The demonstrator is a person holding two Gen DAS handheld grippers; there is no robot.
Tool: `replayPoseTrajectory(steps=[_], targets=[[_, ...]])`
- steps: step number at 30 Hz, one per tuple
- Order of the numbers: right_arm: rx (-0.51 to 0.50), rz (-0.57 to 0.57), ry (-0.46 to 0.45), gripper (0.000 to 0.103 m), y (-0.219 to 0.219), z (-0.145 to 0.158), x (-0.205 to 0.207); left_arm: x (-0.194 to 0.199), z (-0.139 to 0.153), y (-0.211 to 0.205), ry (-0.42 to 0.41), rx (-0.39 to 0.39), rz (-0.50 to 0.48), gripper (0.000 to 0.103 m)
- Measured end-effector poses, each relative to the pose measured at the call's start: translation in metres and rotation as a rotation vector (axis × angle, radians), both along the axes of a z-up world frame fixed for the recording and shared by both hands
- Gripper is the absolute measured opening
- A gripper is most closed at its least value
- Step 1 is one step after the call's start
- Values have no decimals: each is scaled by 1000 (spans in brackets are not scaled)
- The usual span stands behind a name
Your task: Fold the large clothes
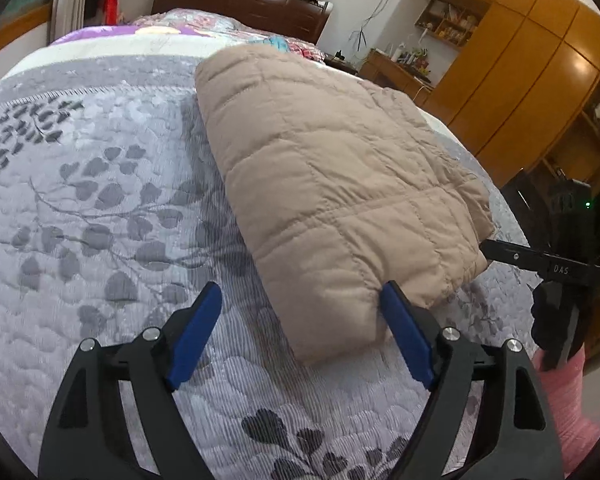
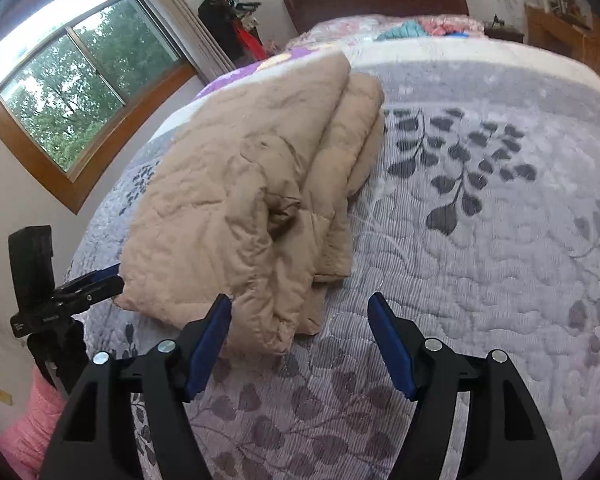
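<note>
A beige quilted garment point(image 1: 332, 184) lies folded in a thick rectangle on the grey leaf-patterned bedspread point(image 1: 100, 200). My left gripper point(image 1: 300, 300) is open, its jaws wide apart at the garment's near corner; the right pad point(image 1: 404, 332) touches the fabric's edge. In the right wrist view the folded garment point(image 2: 236, 208) shows stacked layers on its right side. My right gripper point(image 2: 300, 312) is open and empty, just in front of the garment's near corner, its left pad point(image 2: 210, 344) against the fabric.
The bed's dark headboard point(image 1: 240, 0) is at the back, with colourful bedding point(image 2: 420, 28) near it. A wooden wardrobe point(image 1: 520, 60) stands to the right, a window point(image 2: 80, 80) to the left. The other gripper point(image 1: 556, 280) shows at the bed's edge.
</note>
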State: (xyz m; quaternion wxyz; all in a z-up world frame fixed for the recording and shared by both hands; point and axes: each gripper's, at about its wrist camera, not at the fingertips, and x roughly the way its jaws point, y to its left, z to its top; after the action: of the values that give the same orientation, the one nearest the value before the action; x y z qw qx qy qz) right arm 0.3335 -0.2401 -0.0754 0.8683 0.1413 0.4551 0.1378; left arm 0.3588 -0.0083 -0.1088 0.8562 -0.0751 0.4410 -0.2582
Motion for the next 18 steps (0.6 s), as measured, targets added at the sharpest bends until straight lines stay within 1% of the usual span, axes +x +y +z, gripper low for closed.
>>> replayPoseTrajectory(steps=[2, 3, 4, 5, 6, 8, 11, 15, 18], targets=[[-50, -24, -26, 74, 7, 13, -9, -8, 9, 1, -30, 13, 5, 83], [-75, -33, -36, 78, 11, 19, -14, -14, 15, 2, -41, 31, 15, 87], [-96, -39, -46, 85, 15, 23, -19, -19, 19, 2, -48, 44, 26, 88], [-128, -50, -62, 91, 21, 28, -28, -25, 23, 3, -61, 61, 38, 89], [-153, -58, -74, 92, 26, 32, -36, -32, 27, 3, -75, 88, 52, 91], [-204, -77, -87, 98, 38, 36, -49, -43, 32, 3, -98, 135, 75, 91], [-241, -113, -103, 99, 50, 39, -70, -58, 36, 4, -117, 190, 116, 92], [-274, -143, -120, 99, 67, 43, -90, -76, 43, 7, -138, 206, 155, 93], [-265, -162, -104, 99, 71, 43, -101, -96, 52, 6, -170, 251, 183, 93]])
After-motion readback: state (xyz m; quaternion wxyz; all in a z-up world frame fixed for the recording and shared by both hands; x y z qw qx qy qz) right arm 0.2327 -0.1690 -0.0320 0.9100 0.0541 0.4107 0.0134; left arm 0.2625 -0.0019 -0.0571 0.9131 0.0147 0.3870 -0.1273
